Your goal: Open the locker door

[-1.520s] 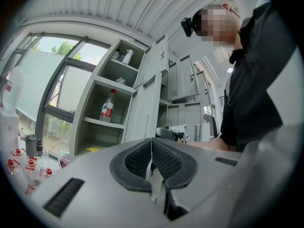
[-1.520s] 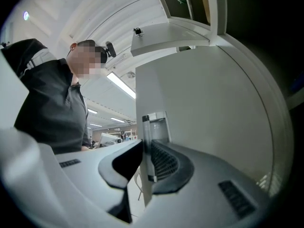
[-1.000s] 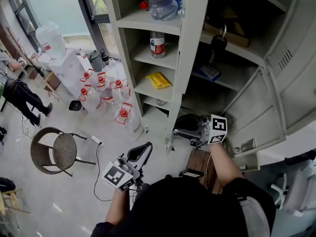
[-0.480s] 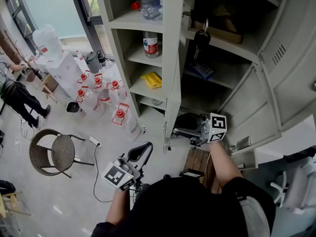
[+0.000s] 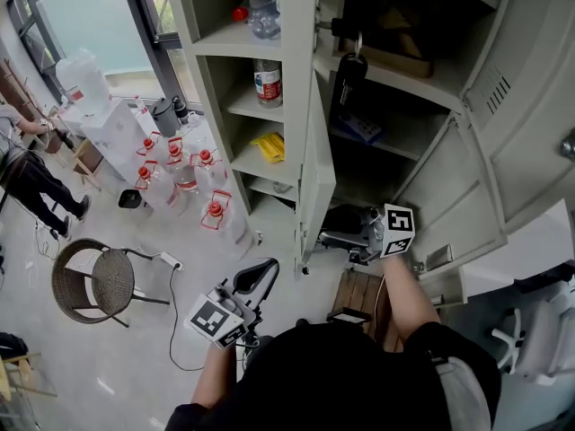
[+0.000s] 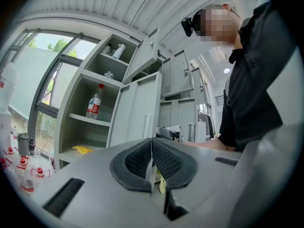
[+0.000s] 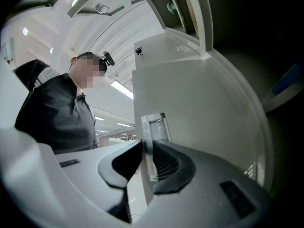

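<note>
Right gripper (image 7: 146, 161) fingers pinch edge of locker door (image 7: 199, 99), already ajar. Left gripper (image 6: 151, 158) fingers pressed together, empty. Risk: thin edge slips out if pull leaves door's arc.

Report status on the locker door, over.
Left gripper shut, empty. Right gripper shut on the locker door at its edge. Door swung out from the locker. Nothing seen blocking its swing.

We see a wicker chair (image 5: 94, 281) on the floor (image 5: 135, 348), near a white power strip (image 5: 171, 259). Red-capped water jugs (image 5: 180, 180) cluster by the window. A red-labelled bottle (image 5: 267, 83) stands upright on a shelf (image 5: 241, 106), a yellow packet (image 5: 269, 146) one shelf lower
</note>
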Demonstrator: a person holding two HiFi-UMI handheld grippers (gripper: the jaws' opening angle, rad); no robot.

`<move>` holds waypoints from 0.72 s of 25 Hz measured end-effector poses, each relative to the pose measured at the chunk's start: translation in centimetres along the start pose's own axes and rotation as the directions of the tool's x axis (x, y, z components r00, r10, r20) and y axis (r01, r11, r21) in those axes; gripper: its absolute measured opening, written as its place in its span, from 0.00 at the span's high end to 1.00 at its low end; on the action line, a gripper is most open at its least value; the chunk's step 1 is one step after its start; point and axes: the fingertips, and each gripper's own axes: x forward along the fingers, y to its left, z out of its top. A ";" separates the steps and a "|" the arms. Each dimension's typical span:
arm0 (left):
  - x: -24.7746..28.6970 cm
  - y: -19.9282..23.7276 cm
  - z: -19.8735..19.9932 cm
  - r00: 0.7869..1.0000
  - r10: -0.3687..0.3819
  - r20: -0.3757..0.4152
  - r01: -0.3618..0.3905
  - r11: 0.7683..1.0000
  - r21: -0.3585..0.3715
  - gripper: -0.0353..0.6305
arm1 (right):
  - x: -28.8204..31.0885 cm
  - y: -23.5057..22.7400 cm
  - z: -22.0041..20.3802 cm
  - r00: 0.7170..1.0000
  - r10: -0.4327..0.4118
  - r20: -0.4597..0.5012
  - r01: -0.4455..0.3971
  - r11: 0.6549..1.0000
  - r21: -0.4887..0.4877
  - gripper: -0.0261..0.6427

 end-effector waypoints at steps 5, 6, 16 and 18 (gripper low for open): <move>0.1 -0.3 0.0 1.000 -0.007 -0.006 0.007 1.000 -0.002 0.92 | -0.5 0.1 0.1 1.000 -0.012 0.007 0.012 1.000 -0.001 0.85; 0.1 -0.4 -0.1 1.000 -0.009 -0.006 0.009 1.000 -0.002 0.92 | -0.6 0.1 0.1 1.000 -0.014 0.007 0.014 1.000 -0.002 0.85; 0.3 -1.0 0.0 0.999 -0.032 0.001 0.032 0.999 -0.002 0.92 | -1.2 0.0 0.3 0.993 -0.116 -0.008 0.114 0.989 -0.090 0.85; 0.4 -1.1 0.0 0.999 -0.037 0.001 0.037 0.999 -0.001 0.92 | -1.8 -0.2 0.6 0.985 -0.171 -0.012 0.168 0.978 -0.124 0.91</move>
